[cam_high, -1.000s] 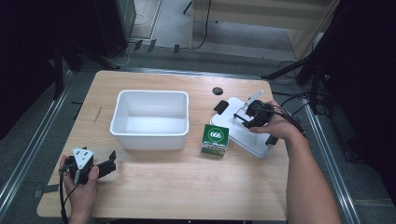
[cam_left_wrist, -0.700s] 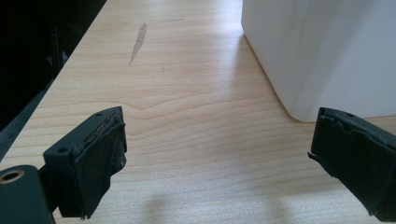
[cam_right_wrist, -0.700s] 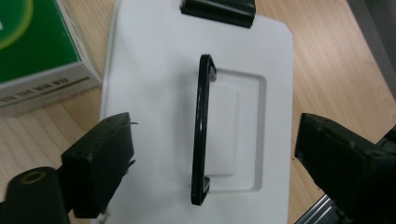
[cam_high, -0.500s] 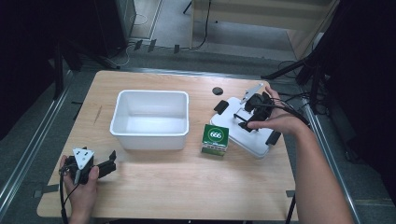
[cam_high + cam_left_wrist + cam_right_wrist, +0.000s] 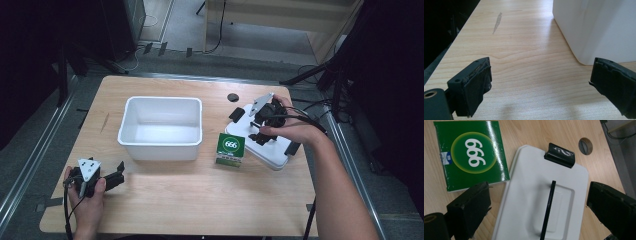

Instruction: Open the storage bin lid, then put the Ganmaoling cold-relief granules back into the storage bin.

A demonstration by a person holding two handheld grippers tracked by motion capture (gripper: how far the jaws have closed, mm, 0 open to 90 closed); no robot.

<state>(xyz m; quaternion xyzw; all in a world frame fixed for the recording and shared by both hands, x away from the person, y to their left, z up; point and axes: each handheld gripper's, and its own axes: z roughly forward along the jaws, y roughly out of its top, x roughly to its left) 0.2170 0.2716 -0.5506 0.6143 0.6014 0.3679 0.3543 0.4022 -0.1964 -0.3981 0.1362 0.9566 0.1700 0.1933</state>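
Lid [image 5: 272,156] work looks to be at the letting-go step: the piece lies flat on the table [image 5: 200,205] at the right, handle side up, and the right gripper [image 5: 257,136] hangs just above it. To do this well, I would lift straight up off the handle [image 5: 548,207] with the jaws kept wide, so that neither pad catches the black bar or nudges the lid against the box [image 5: 230,149] (its left edge is already just beside it, perhaps touching).

Nearest the person, at the left, the left gripper [image 5: 112,177] rests low over the wood with its jaws wide apart and nothing between them; in its own view the bin's [image 5: 599,30] white wall stands just beyond the right jaw.

Farther in and to the right, the right gripper's jaws have just been opening and now stand wide, holding nothing. In the right gripper view the handle runs up the gap between the two jaws, below them and apart from both pads, with the white lid [image 5: 529,190] spreading under them. The green box [image 5: 471,155] lies to the left of the left jaw, and a black clip [image 5: 560,155] sits on the lid's far edge.

The bin [image 5: 162,99] stands left of the lid, beyond the box, well apart from this gripper.
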